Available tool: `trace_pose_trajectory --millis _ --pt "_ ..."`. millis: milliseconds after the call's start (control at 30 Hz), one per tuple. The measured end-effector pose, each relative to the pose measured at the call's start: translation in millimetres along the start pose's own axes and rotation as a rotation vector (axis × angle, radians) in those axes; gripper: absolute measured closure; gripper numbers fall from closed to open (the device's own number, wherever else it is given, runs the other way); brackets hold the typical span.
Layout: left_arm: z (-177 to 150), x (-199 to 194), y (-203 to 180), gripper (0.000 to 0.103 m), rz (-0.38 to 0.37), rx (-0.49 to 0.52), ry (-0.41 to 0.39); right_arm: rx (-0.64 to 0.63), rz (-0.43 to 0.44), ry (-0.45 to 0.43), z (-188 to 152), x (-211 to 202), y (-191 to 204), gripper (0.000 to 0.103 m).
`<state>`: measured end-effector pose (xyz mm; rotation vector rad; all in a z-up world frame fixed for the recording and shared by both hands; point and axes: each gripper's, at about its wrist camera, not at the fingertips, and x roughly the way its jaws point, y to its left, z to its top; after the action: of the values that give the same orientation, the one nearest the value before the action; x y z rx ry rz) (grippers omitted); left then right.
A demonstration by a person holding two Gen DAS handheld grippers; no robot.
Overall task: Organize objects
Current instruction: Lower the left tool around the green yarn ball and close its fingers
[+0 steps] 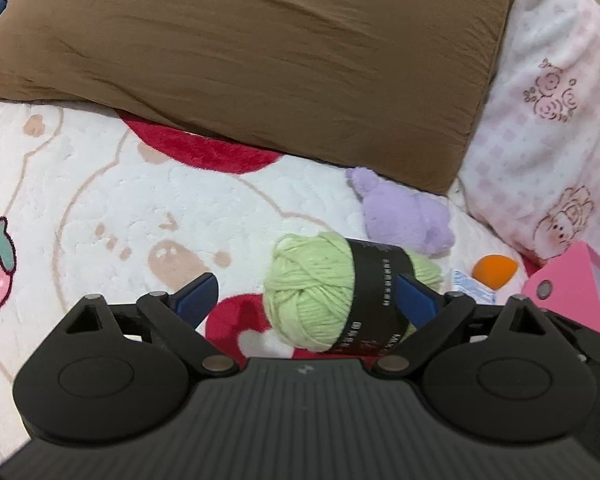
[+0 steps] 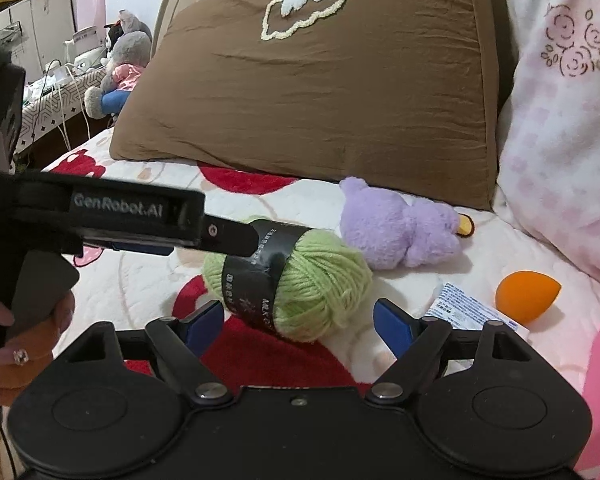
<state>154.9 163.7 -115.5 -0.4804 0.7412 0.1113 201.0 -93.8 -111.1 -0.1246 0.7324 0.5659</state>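
Note:
A light green yarn ball (image 1: 316,300) with a black paper band lies on the white patterned blanket (image 1: 100,208). My left gripper (image 1: 306,298) is open, its blue fingers on either side of the yarn; the right finger touches the band. In the right wrist view the yarn (image 2: 300,280) lies just ahead of my open, empty right gripper (image 2: 300,320), and the left gripper's black finger (image 2: 228,236) reaches over the yarn's band from the left.
A purple plush toy (image 2: 396,224), an orange makeup sponge (image 2: 526,292) and a small white-blue packet (image 2: 464,308) lie right of the yarn. A pink box (image 1: 568,292) sits at the right edge. A brown pillow (image 2: 320,80) and a pink-patterned pillow (image 2: 560,140) stand behind.

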Motion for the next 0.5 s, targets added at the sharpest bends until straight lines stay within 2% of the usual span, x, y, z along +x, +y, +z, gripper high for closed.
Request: trace_pose_trajectory --millis 133,200,433,500 --pt "-1 3 1 0.022 -0.021 -0.017 -0.012 0.014 0.007 -0.003 1 11 -3 0.024" --pt "-1 2 1 0.031 -0.035 -0.017 -0.027 0.026 0.006 0.000 2 16 -4 0.027" --pt "-1 6 2 0.038 -0.058 -0.018 -0.035 0.056 0.027 -0.001 2 29 -10 0.031" --pt "0 8 3 0.043 -0.070 -0.015 -0.035 0.042 0.029 -0.001 0 32 -8 0.031"
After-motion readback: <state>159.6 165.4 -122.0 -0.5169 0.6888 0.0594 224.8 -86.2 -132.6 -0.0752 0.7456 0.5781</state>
